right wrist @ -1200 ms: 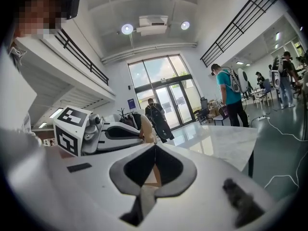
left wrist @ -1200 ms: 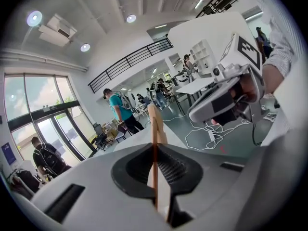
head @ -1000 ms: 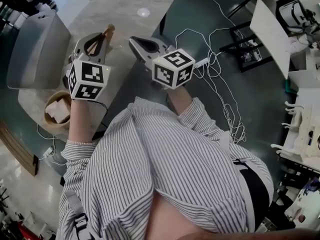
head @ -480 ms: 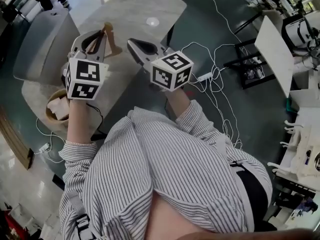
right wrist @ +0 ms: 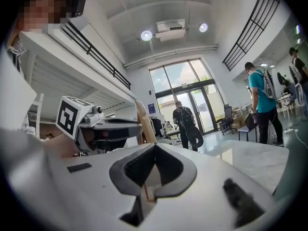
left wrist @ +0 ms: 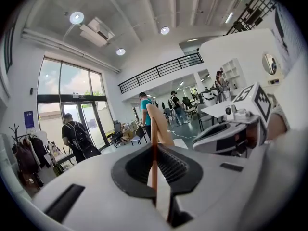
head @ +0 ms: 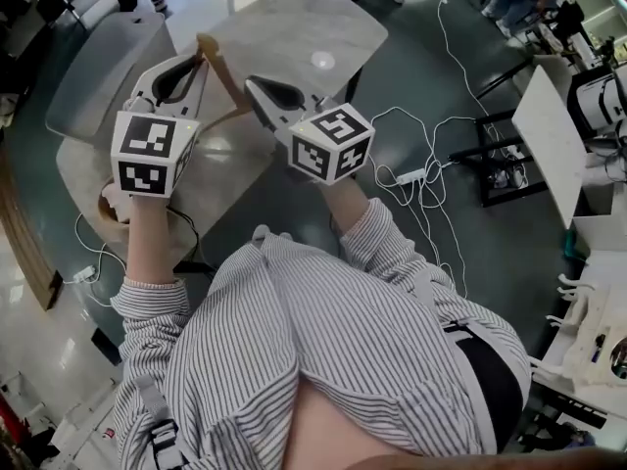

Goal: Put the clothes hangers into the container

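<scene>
A wooden clothes hanger hangs above the marble table, held between my two grippers. My left gripper is shut on one arm of it. In the left gripper view that arm rises edge-on out of the closed jaws. My right gripper sits just right of the hanger, and its jaws are closed with a thin strip of wood in the gap. The grey container stands on the table left of my left gripper.
A round basket with paper in it sits at the table's near left edge. A small white disc lies further back. Cables trail over the floor on the right. People walk in the hall behind.
Both grippers have shifted a little left and away from me with the hanger, and more of the hanger's arm now shows between them. Both grips are unchanged.
</scene>
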Demonstrator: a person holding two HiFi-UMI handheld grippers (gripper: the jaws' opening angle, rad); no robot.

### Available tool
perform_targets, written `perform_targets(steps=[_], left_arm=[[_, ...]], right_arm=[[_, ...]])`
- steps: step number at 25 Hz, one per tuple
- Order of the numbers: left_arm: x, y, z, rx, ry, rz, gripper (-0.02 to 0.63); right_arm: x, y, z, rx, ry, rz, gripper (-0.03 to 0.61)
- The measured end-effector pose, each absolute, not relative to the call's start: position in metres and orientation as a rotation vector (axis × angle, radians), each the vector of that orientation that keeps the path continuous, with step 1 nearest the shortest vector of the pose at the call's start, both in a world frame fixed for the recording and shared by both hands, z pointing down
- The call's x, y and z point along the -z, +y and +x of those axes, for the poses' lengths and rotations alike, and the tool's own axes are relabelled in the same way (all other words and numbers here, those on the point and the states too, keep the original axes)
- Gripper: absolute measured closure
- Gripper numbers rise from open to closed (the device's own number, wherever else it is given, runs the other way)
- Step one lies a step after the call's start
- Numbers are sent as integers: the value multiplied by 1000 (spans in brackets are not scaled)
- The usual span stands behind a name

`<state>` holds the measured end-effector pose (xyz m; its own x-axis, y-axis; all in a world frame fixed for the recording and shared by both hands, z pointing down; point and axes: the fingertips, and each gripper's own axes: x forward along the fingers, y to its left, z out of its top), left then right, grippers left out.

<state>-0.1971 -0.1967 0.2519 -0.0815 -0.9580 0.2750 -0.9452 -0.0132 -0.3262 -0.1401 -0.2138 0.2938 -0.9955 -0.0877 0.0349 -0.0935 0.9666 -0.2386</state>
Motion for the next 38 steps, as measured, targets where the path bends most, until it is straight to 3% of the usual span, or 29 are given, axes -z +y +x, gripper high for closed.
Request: perform_targets(steps=[17, 38], left_arm=[[-168, -146, -216, 483, 2272, -1902, 583], [-35, -121, -306, 267, 2184, -1739, 582]], right_arm=[[-244, -182, -161, -358, -3215, -27, 563], [-167, -176, -259, -241, -3350, -157, 563]])
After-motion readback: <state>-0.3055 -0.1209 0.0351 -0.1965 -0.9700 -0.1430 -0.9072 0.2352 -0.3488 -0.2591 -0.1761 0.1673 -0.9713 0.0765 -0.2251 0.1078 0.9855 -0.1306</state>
